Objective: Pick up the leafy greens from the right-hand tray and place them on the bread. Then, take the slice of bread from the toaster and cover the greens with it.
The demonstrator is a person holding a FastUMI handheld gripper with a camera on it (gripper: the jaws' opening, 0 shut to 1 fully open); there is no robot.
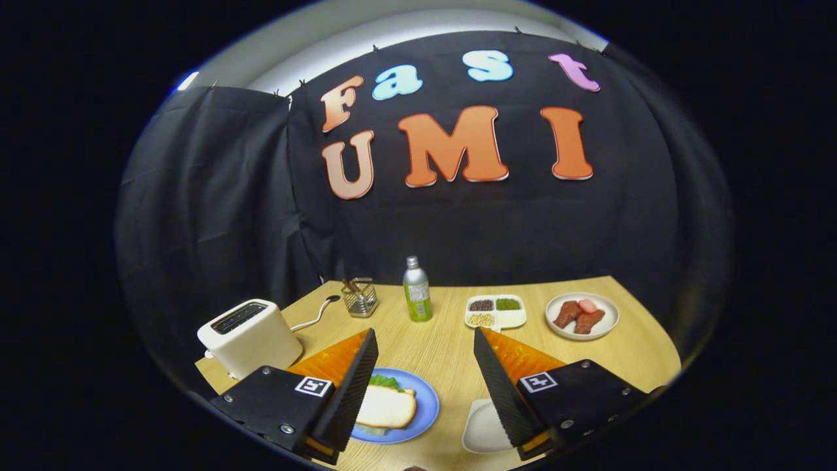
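Observation:
A blue plate lies between my fingers, close to the left one. On it a slice of bread rests on top of leafy greens, whose green edge pokes out at the far side. The white toaster stands beyond the left finger, its slots dark. A white tray sits beside the right finger, partly hidden by it. My gripper hovers above the table, open, with nothing between its fingers.
Farther back on the wooden table stand a green bottle, a wire holder, a white divided dish of small fillings and a white plate with pieces of meat. The toaster's cord trails toward the back.

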